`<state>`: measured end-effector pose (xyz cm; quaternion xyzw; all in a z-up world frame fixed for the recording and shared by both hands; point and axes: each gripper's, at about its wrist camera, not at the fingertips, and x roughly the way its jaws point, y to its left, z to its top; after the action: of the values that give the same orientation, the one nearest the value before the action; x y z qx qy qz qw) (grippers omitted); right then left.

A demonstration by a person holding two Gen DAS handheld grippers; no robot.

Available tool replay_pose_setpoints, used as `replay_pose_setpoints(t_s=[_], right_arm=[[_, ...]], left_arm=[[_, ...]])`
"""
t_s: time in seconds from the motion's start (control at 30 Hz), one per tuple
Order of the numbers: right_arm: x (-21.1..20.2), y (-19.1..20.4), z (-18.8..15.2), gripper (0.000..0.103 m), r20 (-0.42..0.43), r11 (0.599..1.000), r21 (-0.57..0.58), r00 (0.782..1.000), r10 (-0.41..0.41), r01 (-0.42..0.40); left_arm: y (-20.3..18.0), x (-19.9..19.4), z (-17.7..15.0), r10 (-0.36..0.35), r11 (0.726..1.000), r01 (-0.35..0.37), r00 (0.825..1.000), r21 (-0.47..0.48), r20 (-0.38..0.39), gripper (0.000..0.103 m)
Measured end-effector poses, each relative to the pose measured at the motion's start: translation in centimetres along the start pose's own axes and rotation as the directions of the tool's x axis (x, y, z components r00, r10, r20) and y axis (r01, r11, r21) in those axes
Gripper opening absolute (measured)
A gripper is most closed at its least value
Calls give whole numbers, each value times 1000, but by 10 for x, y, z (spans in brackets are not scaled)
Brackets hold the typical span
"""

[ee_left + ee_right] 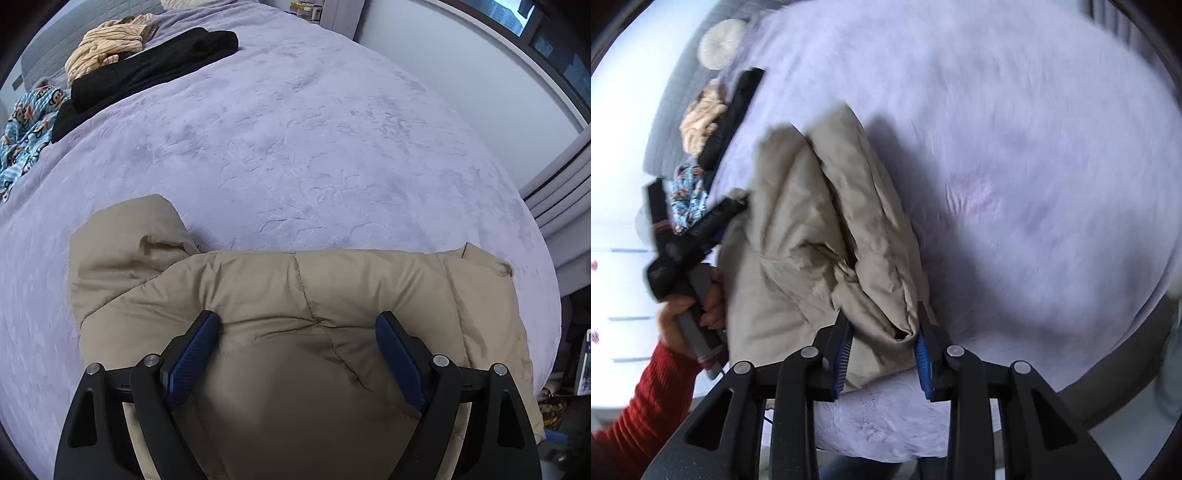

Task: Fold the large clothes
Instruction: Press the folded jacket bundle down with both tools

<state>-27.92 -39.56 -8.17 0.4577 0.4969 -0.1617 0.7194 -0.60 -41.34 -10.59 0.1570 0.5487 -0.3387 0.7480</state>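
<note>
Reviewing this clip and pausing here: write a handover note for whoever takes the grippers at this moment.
Left gripper: open, fingers either side of a puffy fold, not clamped.
Right gripper: shut on a bunched edge of the beige puffer jacket.
Jacket lies at the near edge of the purple bed, partly folded over itself.
Black garment, striped cloth and monkey-print fabric lie at the far side.
Left: finish and flatten the jacket fold.

Each matte black plastic left claw (297, 325) and right claw (884, 334) has triangular cut-outs, round silver screws and textured blue finger pads (192, 354). The bare-skinned left hand (683, 314) emerges from a ribbed red knit sleeve (650, 398).
</note>
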Motion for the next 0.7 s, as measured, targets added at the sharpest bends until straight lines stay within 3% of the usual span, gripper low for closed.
replay_pose_setpoints(t_s=[0.07, 0.1, 0.2, 0.3, 0.53, 0.7], right_arm=[[-21, 11, 7, 60, 63, 999, -50, 998, 20, -17], [-22, 18, 13, 62, 80, 997, -73, 996, 33, -27], [10, 37, 44, 62, 34, 993, -107, 998, 56, -52], [46, 39, 59, 62, -51, 994, -109, 999, -8, 2], [82, 23, 42, 59, -69, 1000, -7, 998, -4, 3], [94, 24, 40, 59, -68, 998, -27, 996, -51, 49]], left_arm=[[2, -3, 0, 0, 1000, 0, 1000, 0, 4, 87], [2, -3, -1, 3, 1000, -3, 1000, 2, 7, 87], [3, -3, -4, 16, 1000, -16, 1000, 4, 10, 87], [5, -5, -7, 26, 1000, -26, 1000, 8, 11, 87], [7, -16, -13, 40, 999, -40, 999, 32, 7, 89], [28, -50, -25, 35, 999, -35, 999, 10, 14, 89]])
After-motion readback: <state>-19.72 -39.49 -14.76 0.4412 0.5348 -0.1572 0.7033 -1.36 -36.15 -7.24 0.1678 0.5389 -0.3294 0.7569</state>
